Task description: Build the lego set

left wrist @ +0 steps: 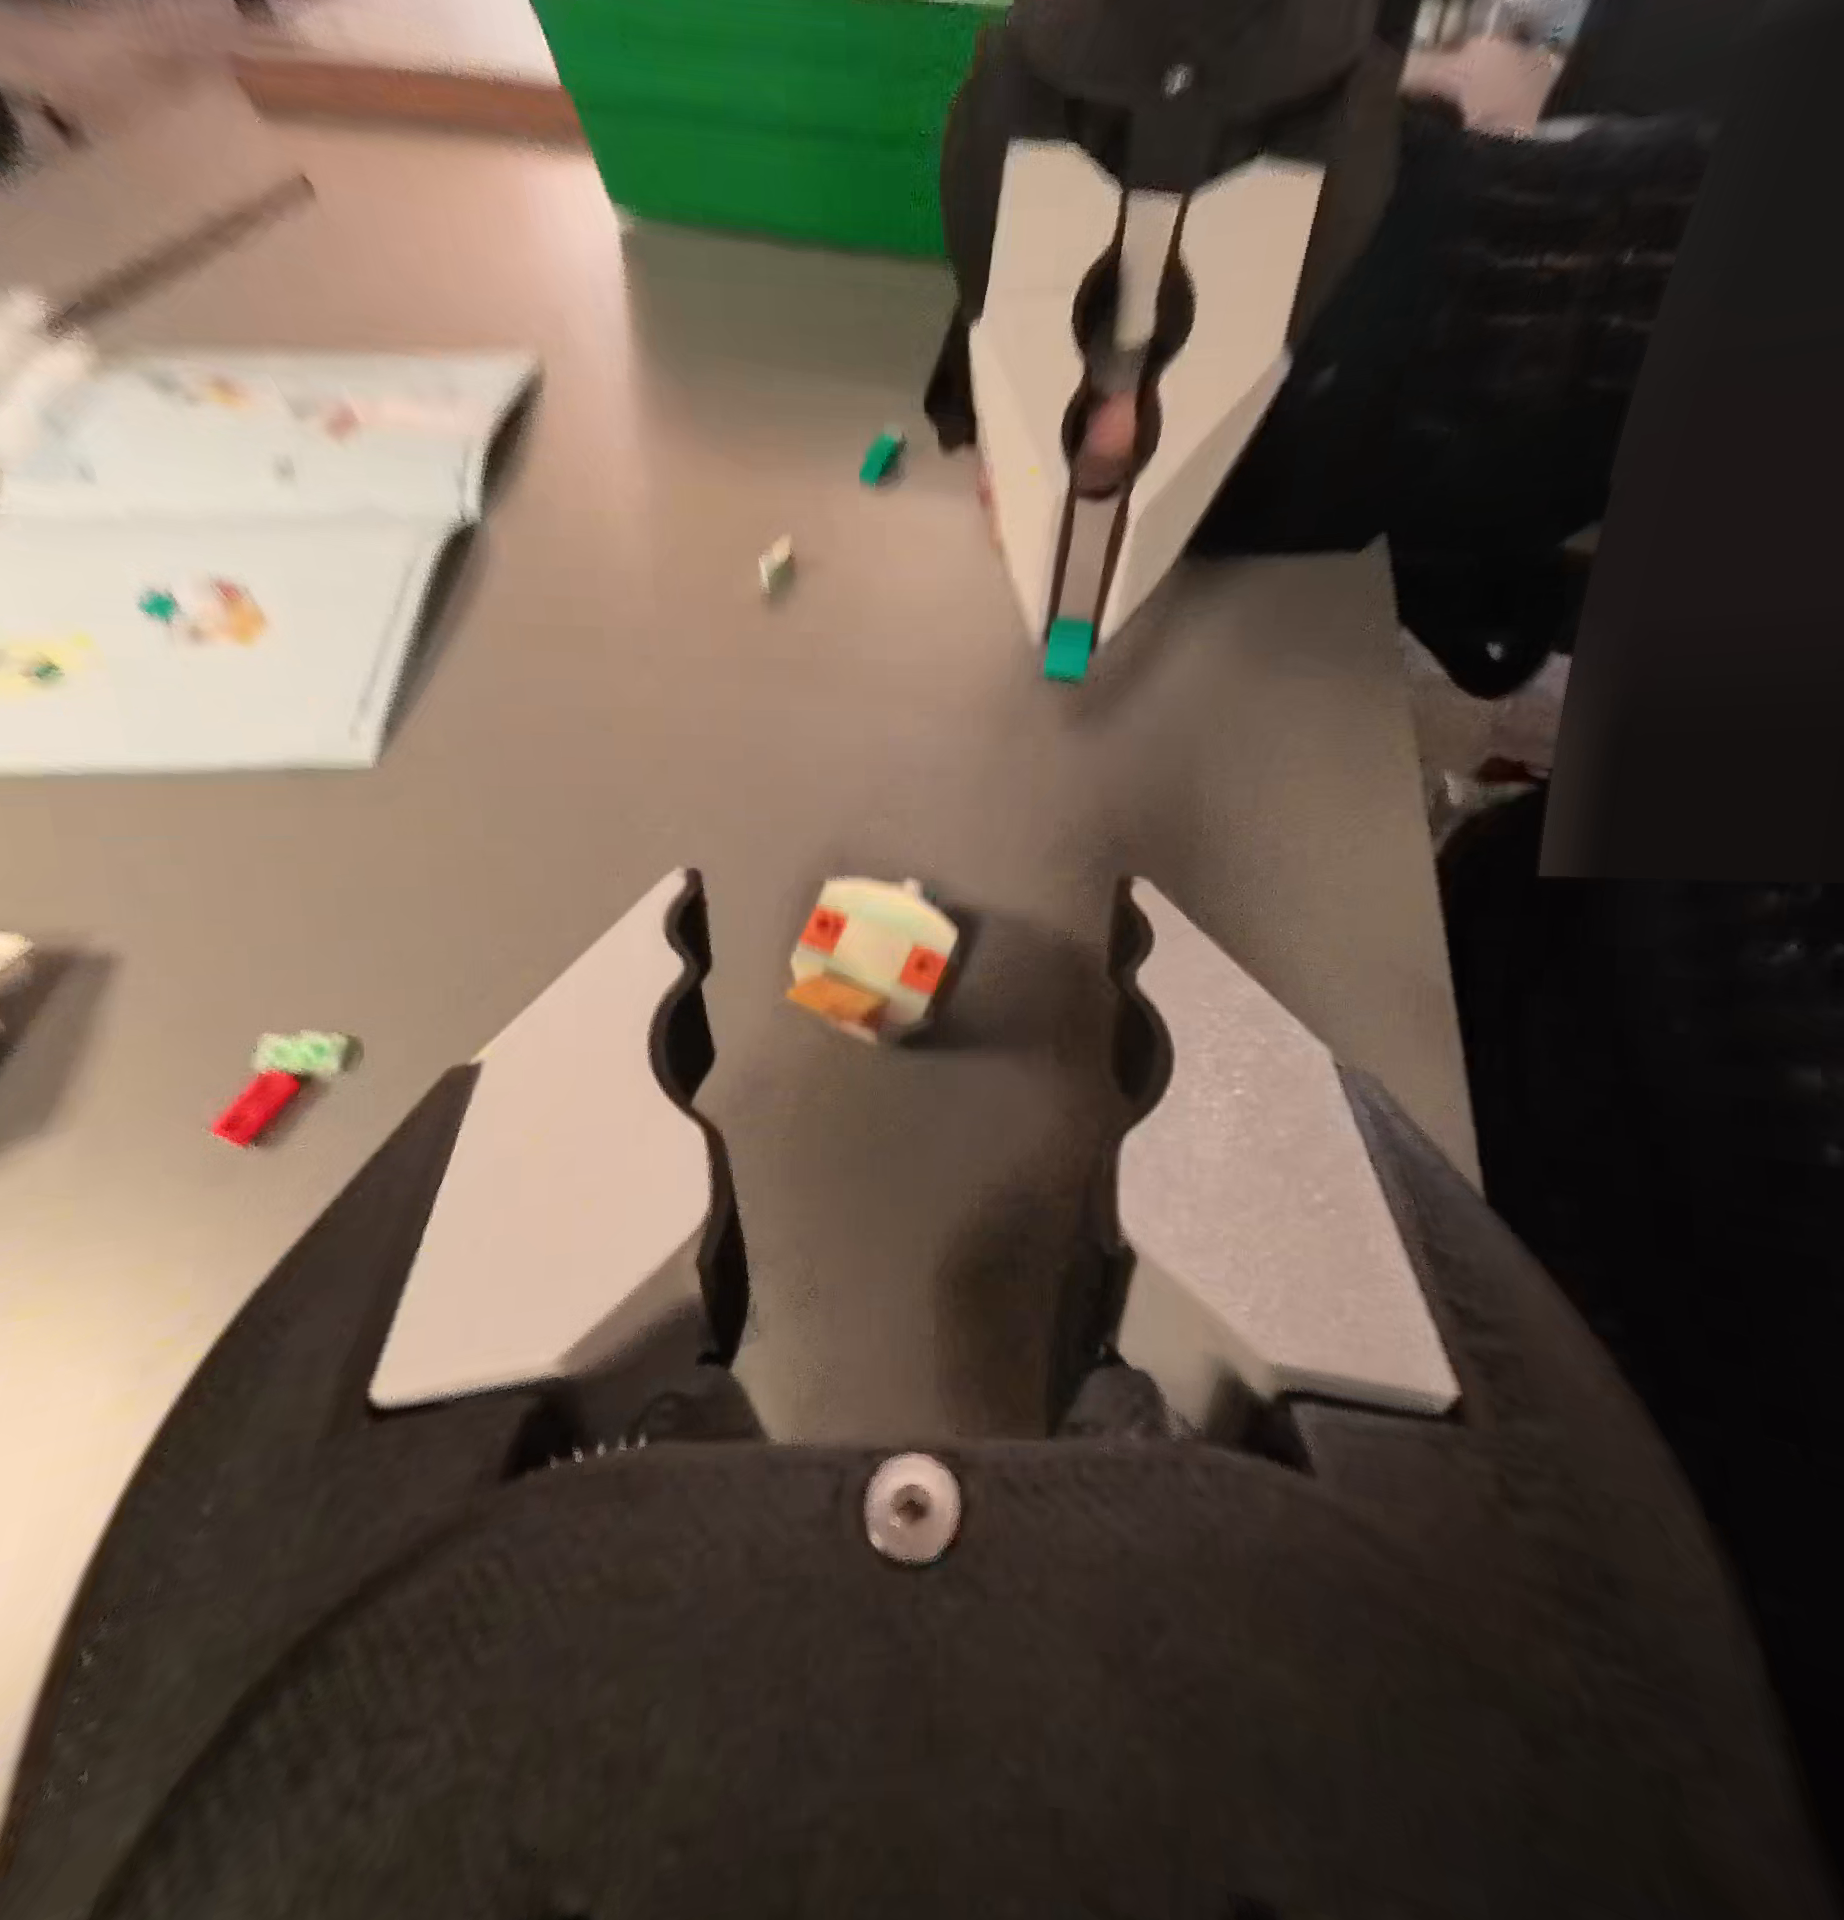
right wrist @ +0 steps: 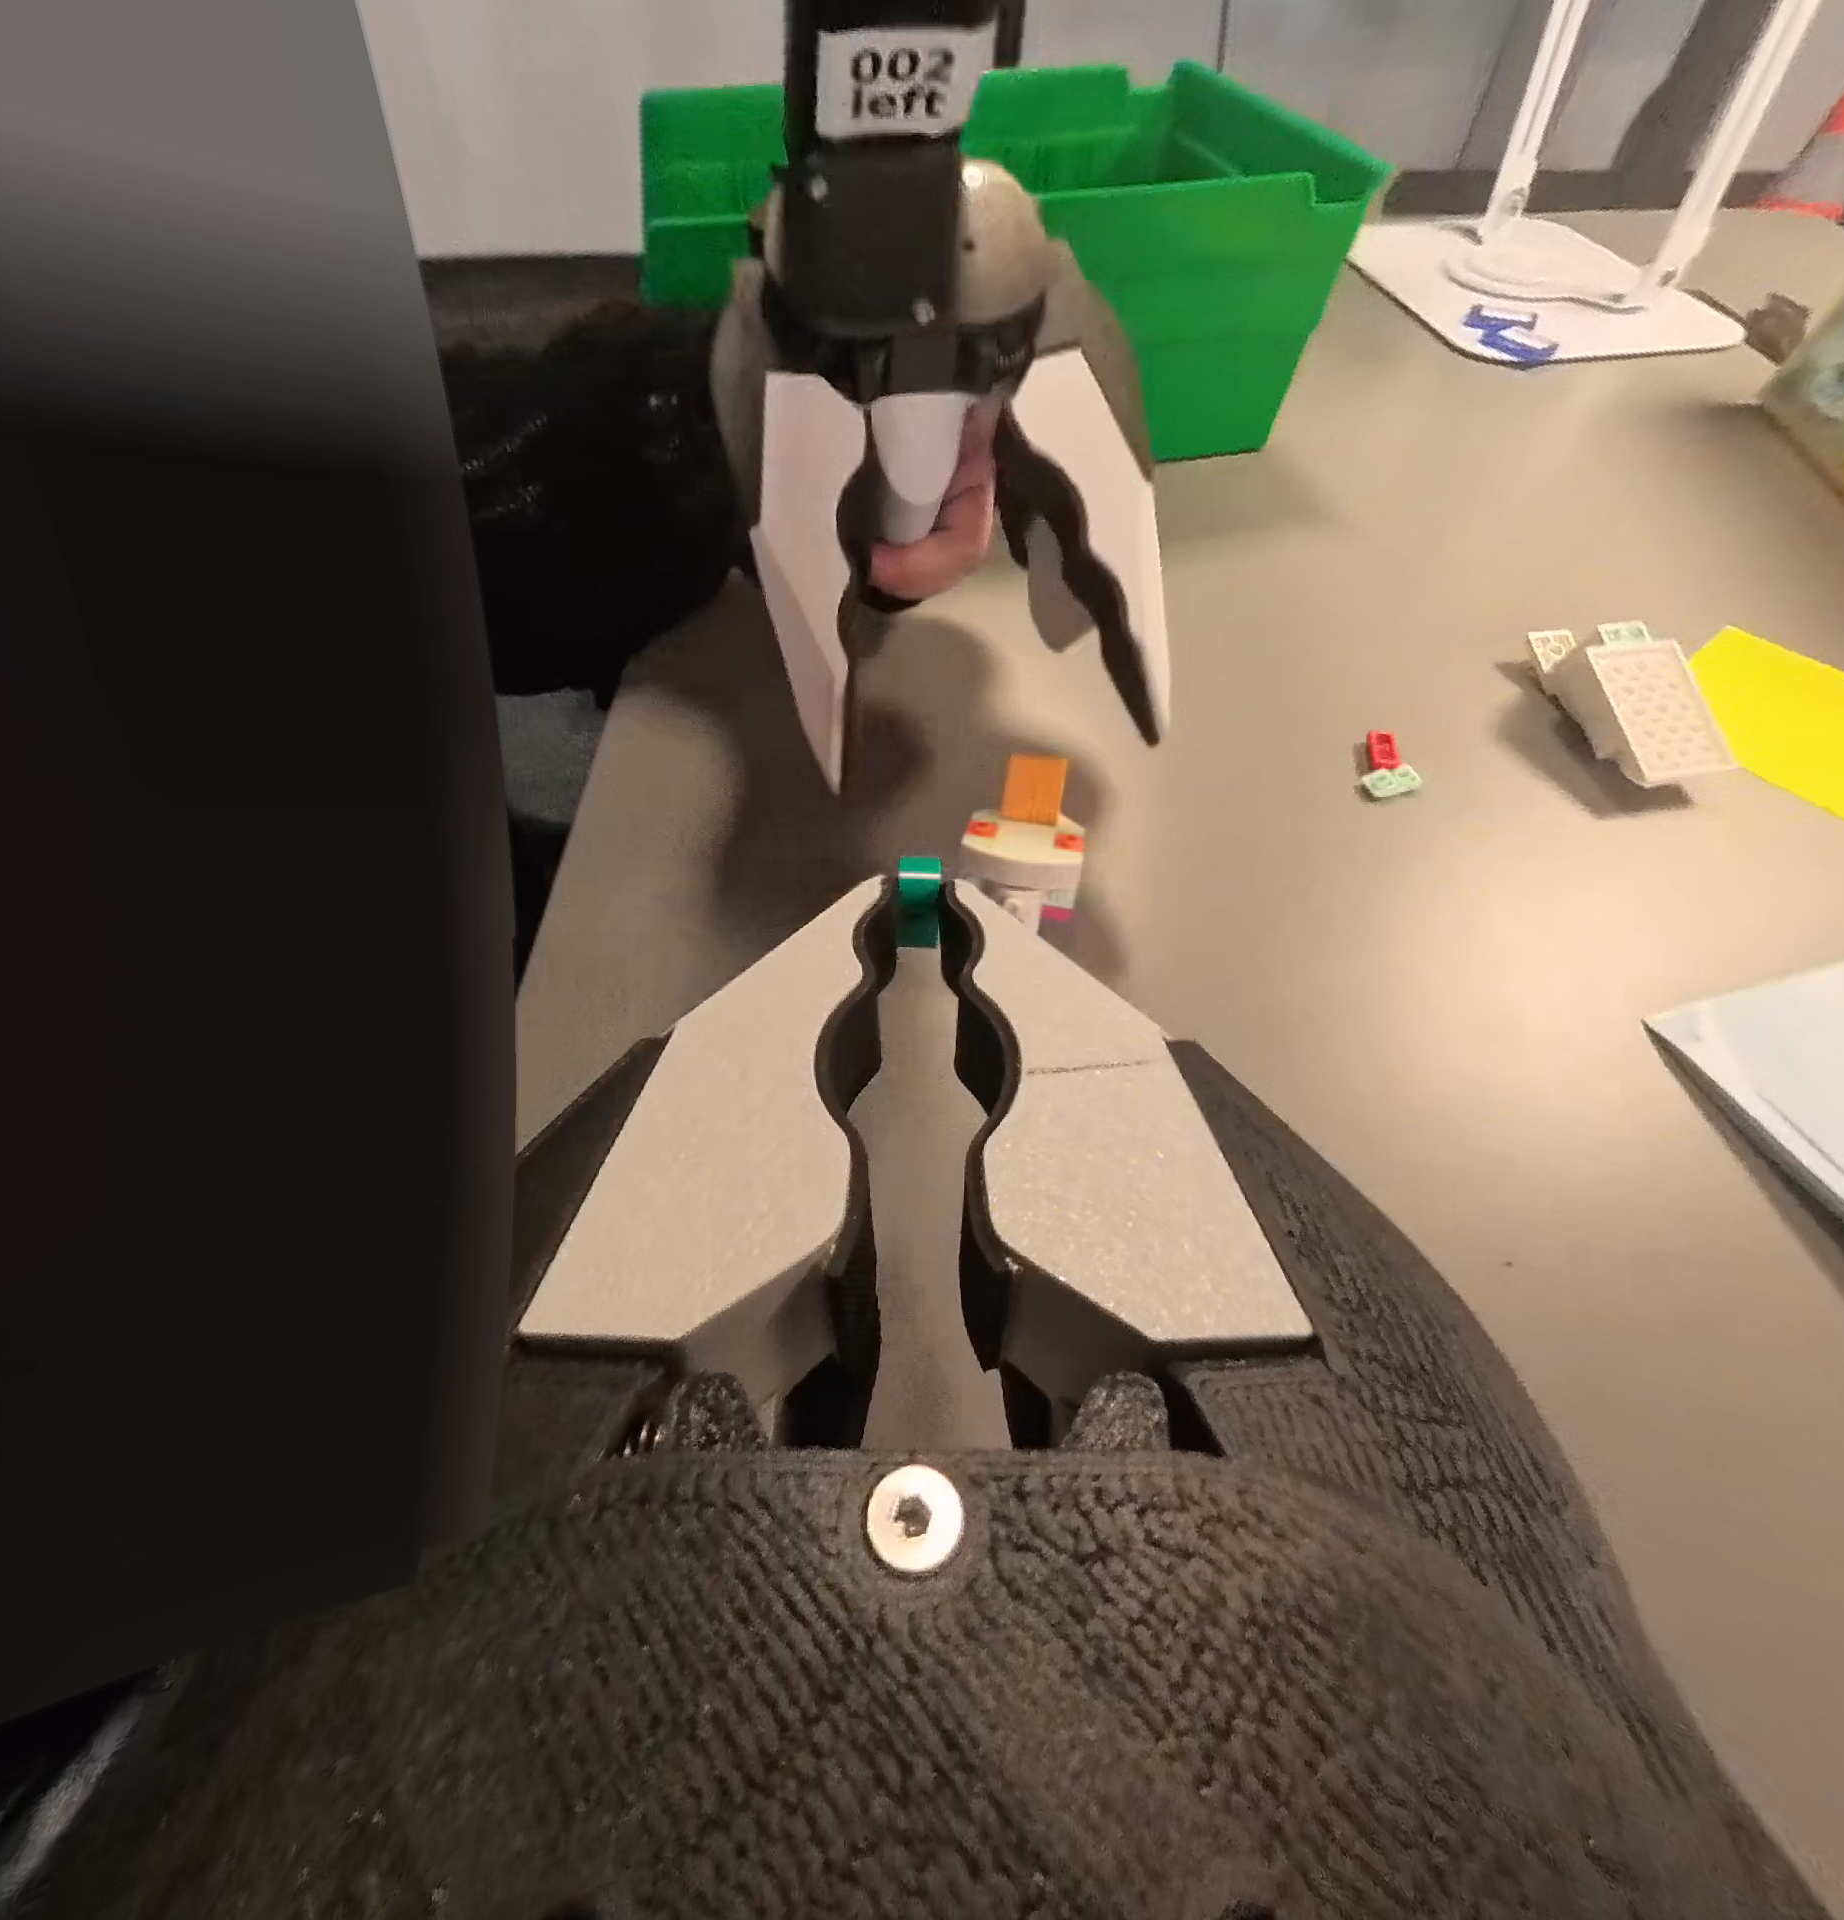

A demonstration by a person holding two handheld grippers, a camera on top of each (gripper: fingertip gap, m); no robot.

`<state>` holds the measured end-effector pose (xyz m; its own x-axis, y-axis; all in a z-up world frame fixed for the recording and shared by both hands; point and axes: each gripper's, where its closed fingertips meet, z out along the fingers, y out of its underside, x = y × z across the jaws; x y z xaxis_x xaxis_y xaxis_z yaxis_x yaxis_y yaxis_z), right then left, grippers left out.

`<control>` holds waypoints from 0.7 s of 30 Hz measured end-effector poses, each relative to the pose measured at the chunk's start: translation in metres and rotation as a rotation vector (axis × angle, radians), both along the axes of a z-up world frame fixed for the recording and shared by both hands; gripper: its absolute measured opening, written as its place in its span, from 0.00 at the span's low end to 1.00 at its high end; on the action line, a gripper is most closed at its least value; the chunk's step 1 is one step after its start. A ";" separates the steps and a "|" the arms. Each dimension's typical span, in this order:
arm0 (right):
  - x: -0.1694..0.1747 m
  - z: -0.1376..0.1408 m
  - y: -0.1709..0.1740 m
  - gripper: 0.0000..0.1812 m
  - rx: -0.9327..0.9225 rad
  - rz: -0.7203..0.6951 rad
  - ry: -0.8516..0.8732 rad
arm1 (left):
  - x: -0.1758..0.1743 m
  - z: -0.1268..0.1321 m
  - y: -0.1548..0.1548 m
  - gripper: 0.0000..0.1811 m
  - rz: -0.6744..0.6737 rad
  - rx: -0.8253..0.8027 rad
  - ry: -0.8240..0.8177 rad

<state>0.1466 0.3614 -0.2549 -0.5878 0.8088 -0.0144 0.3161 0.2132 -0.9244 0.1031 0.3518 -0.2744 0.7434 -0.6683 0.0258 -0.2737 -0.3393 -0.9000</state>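
A small white lego build [left wrist: 876, 961] with red-orange side pieces and an orange flap lies on the grey table [left wrist: 606, 831]. My left gripper [left wrist: 905, 896] is open and empty, hovering with the build just beyond and between its tips. My right gripper [right wrist: 916, 885] is shut on a small teal brick [right wrist: 918, 902] at its tips. In the left wrist view the right gripper [left wrist: 1079, 623] holds the teal brick [left wrist: 1065, 649] low over the table beyond the build. In the right wrist view the build [right wrist: 1022, 831] sits just past the brick, under the open left gripper [right wrist: 996, 758].
An open instruction booklet [left wrist: 201, 582] lies at left. A red brick [left wrist: 256, 1107] and pale green plate [left wrist: 305, 1051] lie nearby; a teal brick [left wrist: 882, 457] and white piece [left wrist: 776, 566] lie farther off. A green bin [right wrist: 1188, 260] stands behind. Grey plates [right wrist: 1635, 707] and yellow paper [right wrist: 1801, 717] lie at right. The grippers' ends are close to 6 centimeters from one another.
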 end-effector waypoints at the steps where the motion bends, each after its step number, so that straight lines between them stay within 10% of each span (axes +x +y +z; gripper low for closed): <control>1: -0.002 -0.003 0.002 0.03 -0.016 -0.009 0.000 | -0.002 -0.010 0.000 0.43 -0.019 -0.056 0.005; 21: -0.030 -0.024 0.012 0.03 -0.027 -0.052 -0.033 | 0.005 -0.034 0.015 0.21 -0.110 -0.164 0.047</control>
